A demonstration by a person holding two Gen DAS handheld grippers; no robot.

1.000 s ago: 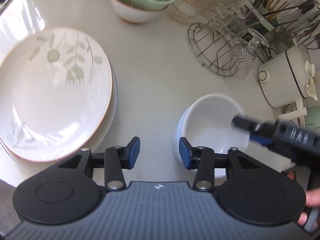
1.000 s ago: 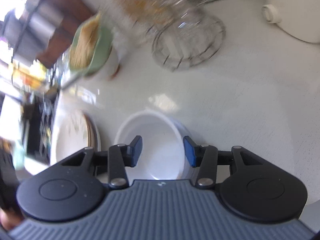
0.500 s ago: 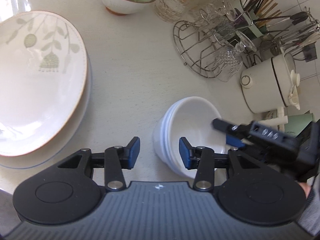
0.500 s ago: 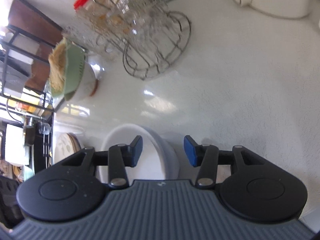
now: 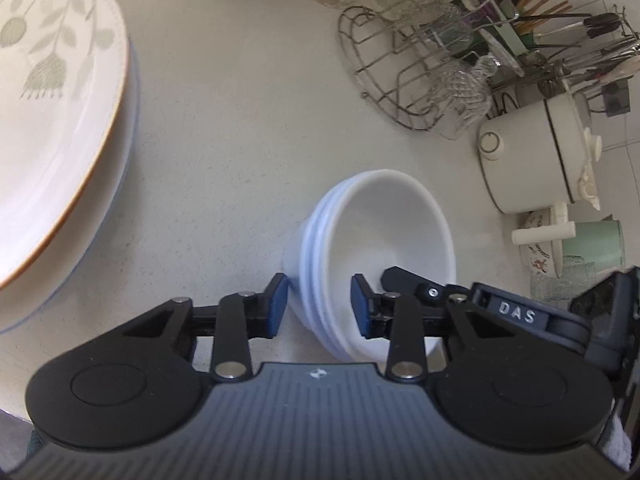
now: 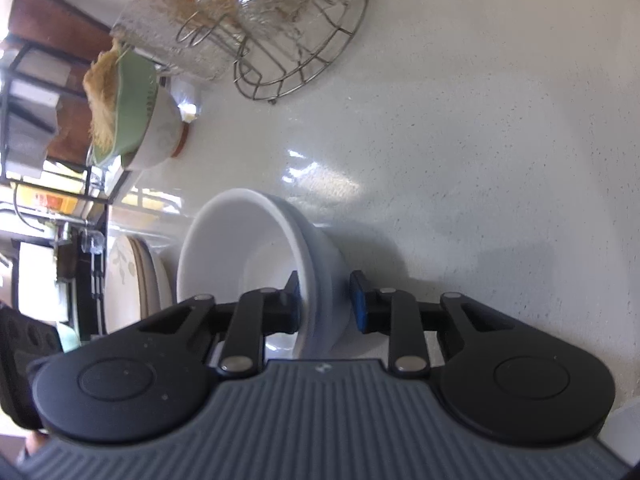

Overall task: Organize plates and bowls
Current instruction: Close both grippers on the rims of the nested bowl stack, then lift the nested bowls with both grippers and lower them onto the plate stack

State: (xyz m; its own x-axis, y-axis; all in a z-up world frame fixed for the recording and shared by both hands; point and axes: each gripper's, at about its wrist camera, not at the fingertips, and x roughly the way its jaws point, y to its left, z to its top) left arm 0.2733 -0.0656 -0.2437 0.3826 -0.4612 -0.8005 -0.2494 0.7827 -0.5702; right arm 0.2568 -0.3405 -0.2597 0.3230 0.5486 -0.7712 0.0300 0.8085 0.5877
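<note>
**Two claws close on opposite sides of the bowl stack**

A stack of white bowls (image 5: 384, 240) sits on the pale speckled counter (image 5: 224, 140), a little way to the right of a stack of large leaf-patterned plates (image 5: 52, 120). The left claw (image 5: 318, 304) straddles the near wall of the bowls, one blue pad outside, the other inside the top bowl. Its jaws are closing, yet a gap shows on each side of the rim, so the pads do not press on it.

The right claw (image 6: 325, 300) has come at the stack from the other side. Its jaws are closing too: the inner pad lies right against the inside of the wall, while the outer pad stands just off the outside. I cannot tell whether it grips firmly.

Behind the bowls stand a wire rack of glasses (image 5: 420, 68), a cream pot with a lid (image 5: 536, 156) and a green bowl of straw-like stuff nested in a white bowl (image 6: 128, 116).
</note>
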